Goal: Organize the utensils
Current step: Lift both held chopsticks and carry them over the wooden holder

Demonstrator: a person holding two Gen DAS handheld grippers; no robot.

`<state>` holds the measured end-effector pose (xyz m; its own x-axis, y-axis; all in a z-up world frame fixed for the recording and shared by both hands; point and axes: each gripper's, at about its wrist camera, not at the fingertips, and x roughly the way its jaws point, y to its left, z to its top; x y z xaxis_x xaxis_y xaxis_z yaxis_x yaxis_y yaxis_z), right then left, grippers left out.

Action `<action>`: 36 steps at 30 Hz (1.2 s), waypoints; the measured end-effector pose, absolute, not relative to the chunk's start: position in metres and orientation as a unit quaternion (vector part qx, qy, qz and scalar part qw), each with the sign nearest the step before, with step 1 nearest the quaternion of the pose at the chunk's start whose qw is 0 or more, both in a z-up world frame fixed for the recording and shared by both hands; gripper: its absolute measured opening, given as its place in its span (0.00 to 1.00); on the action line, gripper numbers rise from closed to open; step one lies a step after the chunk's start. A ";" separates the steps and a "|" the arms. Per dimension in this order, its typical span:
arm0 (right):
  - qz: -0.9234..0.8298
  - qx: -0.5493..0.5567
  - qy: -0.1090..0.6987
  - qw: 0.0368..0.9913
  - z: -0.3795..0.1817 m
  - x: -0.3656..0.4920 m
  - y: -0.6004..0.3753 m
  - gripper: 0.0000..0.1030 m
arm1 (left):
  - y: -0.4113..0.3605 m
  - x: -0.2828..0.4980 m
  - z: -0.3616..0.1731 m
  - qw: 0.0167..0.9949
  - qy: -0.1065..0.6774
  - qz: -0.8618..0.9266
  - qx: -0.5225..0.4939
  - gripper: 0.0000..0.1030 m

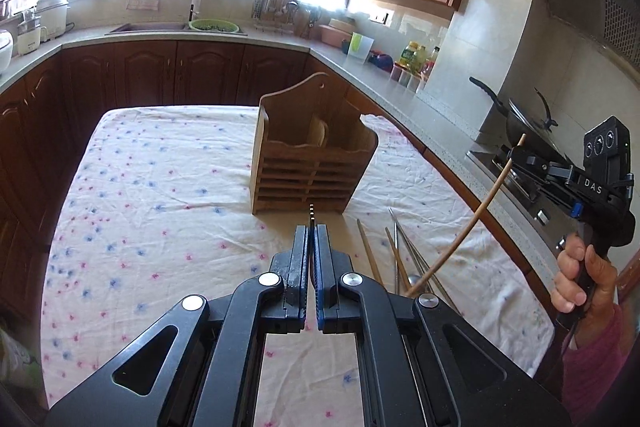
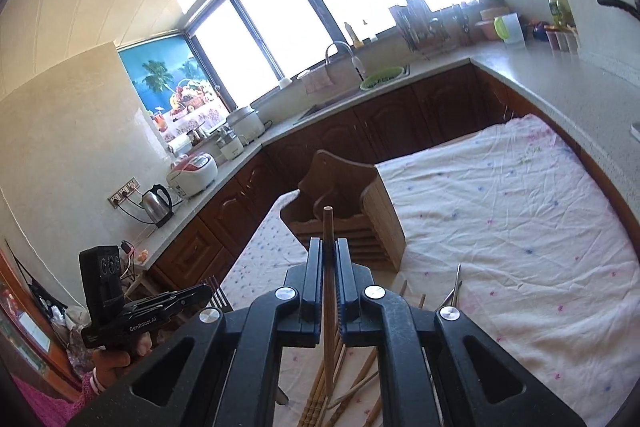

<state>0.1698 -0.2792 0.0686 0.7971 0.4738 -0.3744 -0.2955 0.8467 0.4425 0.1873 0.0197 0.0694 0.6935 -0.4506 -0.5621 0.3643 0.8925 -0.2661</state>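
The left gripper point(image 1: 311, 233) has its jaws pressed together on a thin dark chopstick point(image 1: 311, 214) whose banded tip projects just past the fingertips. The right gripper point(image 2: 329, 247) is clamped on a light wooden chopstick point(image 2: 328, 227), which runs between the pads and extends beyond them at both ends. In the left wrist view the same wooden chopstick point(image 1: 476, 215) appears as a long, slightly bowed stick held at a slant, well clear of the table.

Ahead of both grippers, a wooden utensil holder point(image 1: 312, 163) stands upright on the table; it has a slatted front, a raised back panel with a hanging hole, and a divider between its compartments. Loose chopsticks point(image 1: 400, 251), wooden and metal, lie on the floral tablecloth point(image 1: 160, 211) to the right of the holder, near the table edge; in the right wrist view they lie beneath the right gripper point(image 2: 328, 387).

Legible markings: "DAS" on the right gripper body point(image 1: 592, 187), held by the right hand point(image 1: 580, 267); "GenRobot.AI" on the left gripper body point(image 2: 148, 323).

Beyond the table, a kitchen counter point(image 1: 360, 63) carries a sink point(image 1: 148, 27), a green colander point(image 1: 214, 25) and bottles.
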 end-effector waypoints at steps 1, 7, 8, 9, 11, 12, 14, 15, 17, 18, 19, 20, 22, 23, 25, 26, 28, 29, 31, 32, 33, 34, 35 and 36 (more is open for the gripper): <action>0.203 0.176 0.231 0.935 0.076 0.168 -0.279 0.05 | 0.021 0.187 0.073 0.920 0.317 -0.219 -0.068 0.02; 0.181 0.147 0.195 0.953 0.100 0.179 -0.272 0.05 | 0.028 0.195 0.100 0.936 0.281 -0.201 -0.071 0.02; 0.177 0.145 0.192 0.954 0.103 0.182 -0.271 0.05 | 0.029 0.198 0.106 0.938 0.274 -0.199 -0.070 0.02; 0.175 0.143 0.188 0.956 0.106 0.185 -0.271 0.05 | 0.029 0.201 0.112 0.941 0.266 -0.196 -0.069 0.02; 0.173 0.147 0.180 0.957 0.112 0.191 -0.270 0.05 | 0.029 0.209 0.127 0.948 0.248 -0.188 -0.066 0.02; 0.172 0.149 0.174 0.958 0.116 0.194 -0.271 0.05 | 0.029 0.214 0.134 0.951 0.240 -0.184 -0.064 0.02; 0.168 0.150 0.160 0.961 0.126 0.202 -0.271 0.05 | 0.028 0.224 0.149 0.959 0.218 -0.172 -0.057 0.02; 0.166 0.149 0.152 0.963 0.131 0.205 -0.270 0.05 | 0.028 0.230 0.155 0.963 0.208 -0.165 -0.053 0.02; 0.163 0.147 0.137 0.966 0.142 0.215 -0.269 0.05 | 0.025 0.244 0.168 0.969 0.191 -0.150 -0.049 0.02; 0.162 0.148 0.130 0.967 0.146 0.219 -0.269 0.05 | 0.024 0.252 0.172 0.971 0.184 -0.144 -0.047 0.02; 0.162 0.149 0.123 0.968 0.150 0.224 -0.268 0.05 | 0.024 0.261 0.177 0.974 0.177 -0.137 -0.046 0.01; 0.160 0.150 0.116 0.969 0.154 0.230 -0.268 0.05 | 0.021 0.270 0.181 0.976 0.169 -0.127 -0.042 0.02; 0.157 0.152 0.106 0.970 0.159 0.243 -0.266 0.05 | 0.015 0.288 0.185 0.981 0.159 -0.106 -0.030 0.02; 0.155 0.151 0.102 0.971 0.160 0.250 -0.265 0.05 | 0.012 0.296 0.184 0.983 0.154 -0.095 -0.024 0.02; 0.146 0.142 0.096 0.974 0.160 0.262 -0.259 0.05 | 0.004 0.313 0.176 0.986 0.148 -0.072 -0.012 0.02; 0.141 0.136 0.095 0.976 0.156 0.268 -0.255 0.05 | 0.000 0.322 0.170 0.987 0.148 -0.062 -0.008 0.02; 0.132 0.127 0.099 0.978 0.146 0.281 -0.249 0.05 | -0.007 0.335 0.156 0.988 0.149 -0.048 -0.002 0.02; 0.128 0.121 0.100 0.979 0.140 0.286 -0.245 0.05 | -0.011 0.339 0.147 0.988 0.150 -0.043 0.001 0.02; 0.122 0.111 0.105 0.981 0.125 0.294 -0.238 0.05 | -0.019 0.347 0.129 0.987 0.154 -0.035 0.009 0.02; 0.119 0.108 0.108 0.981 0.119 0.298 -0.235 0.05 | -0.024 0.350 0.120 0.987 0.158 -0.033 0.013 0.02; 0.118 0.107 0.111 0.981 0.112 0.301 -0.233 0.05 | -0.029 0.352 0.111 0.986 0.162 -0.029 0.019 0.02; 0.116 0.105 0.113 0.981 0.105 0.303 -0.231 0.05 | -0.033 0.353 0.103 0.986 0.165 -0.027 0.024 0.02; 0.112 0.102 0.115 0.982 0.098 0.305 -0.229 0.05 | -0.035 0.355 0.094 0.985 0.171 -0.027 0.027 0.02; 0.111 0.101 0.116 0.982 0.091 0.307 -0.228 0.05 | -0.039 0.358 0.088 0.983 0.177 -0.028 0.029 0.02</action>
<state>0.3071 -0.2280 0.0913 0.9484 0.2417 -0.2054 -0.1948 0.9549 0.2242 0.3579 -0.0385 0.0880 0.9358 -0.0440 -0.3497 0.0642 0.9969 0.0464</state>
